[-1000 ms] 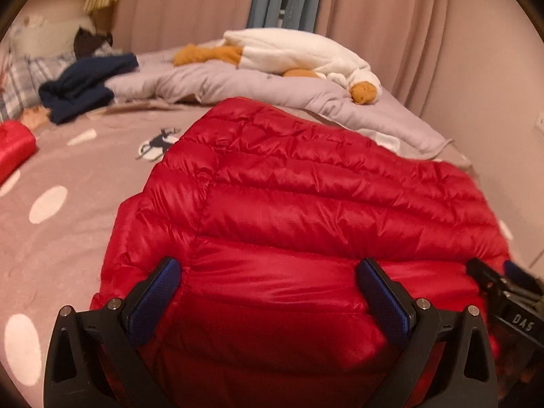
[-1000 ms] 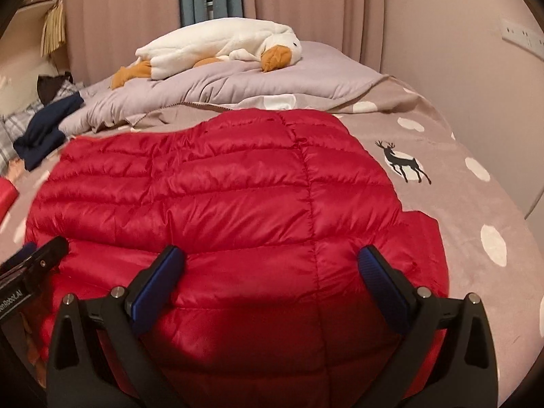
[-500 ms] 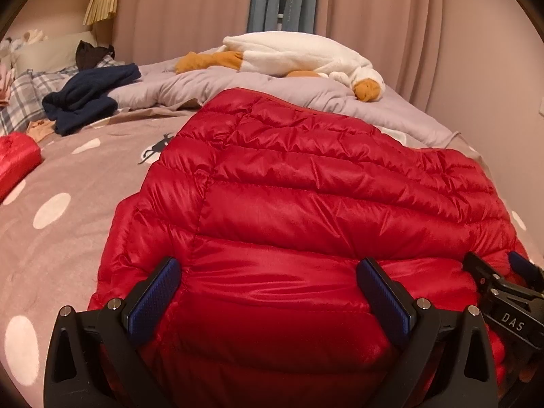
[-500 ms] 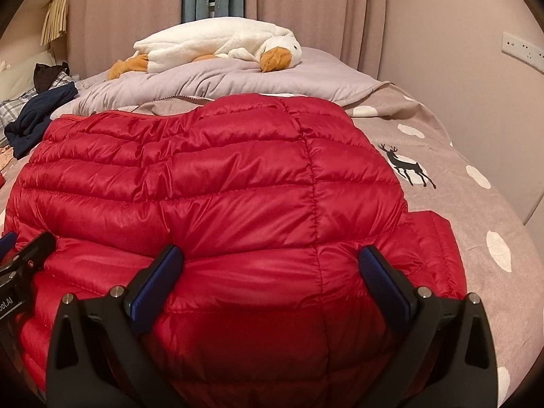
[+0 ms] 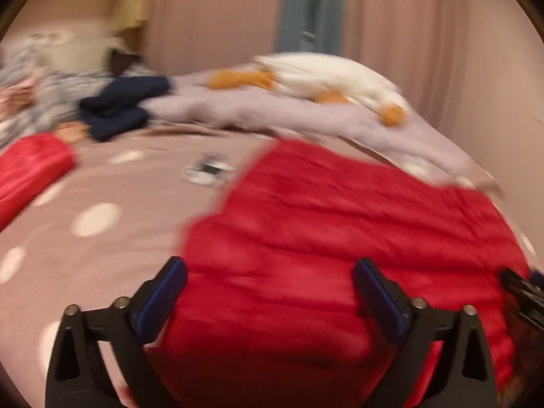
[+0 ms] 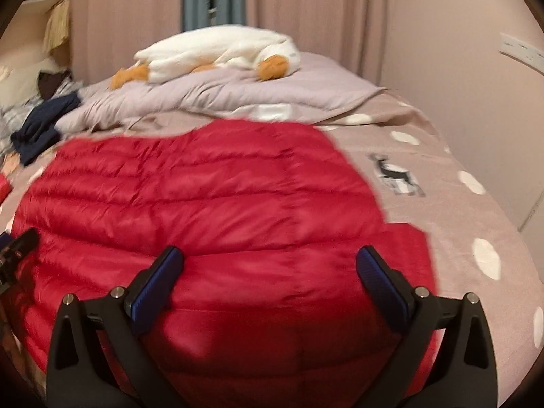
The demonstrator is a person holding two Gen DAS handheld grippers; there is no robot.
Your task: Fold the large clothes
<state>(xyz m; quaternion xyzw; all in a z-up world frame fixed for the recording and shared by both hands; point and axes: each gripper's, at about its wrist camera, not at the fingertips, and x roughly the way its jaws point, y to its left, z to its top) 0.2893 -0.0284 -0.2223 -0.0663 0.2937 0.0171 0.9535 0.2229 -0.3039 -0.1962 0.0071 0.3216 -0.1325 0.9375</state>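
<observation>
A red quilted down jacket (image 5: 340, 238) lies spread on the bed, blurred in the left wrist view and clearer in the right wrist view (image 6: 204, 204). My left gripper (image 5: 268, 272) hovers over its near left part; the jaws stand wide and are closing, with jacket fabric between them but no pad pressing on it. The jacket's left edge runs by the left finger (image 5: 163, 292). My right gripper (image 6: 270, 258) is open over the near right part. Each gripper shows at the edge of the other's view: the right gripper (image 5: 520, 292) and the left gripper (image 6: 17, 248).
The spotted taupe bedsheet (image 6: 476, 204) extends to a wall on the right. A lilac duvet (image 6: 238, 95) with a white plush goose (image 6: 221, 51) lies behind the jacket. A navy garment (image 5: 122, 108) and another red item (image 5: 27, 170) lie at the left.
The left wrist view has swung left and blurred, so the jacket now sits right of centre. The right wrist view has pulled back slightly. Both pairs of jaws still look wide.
</observation>
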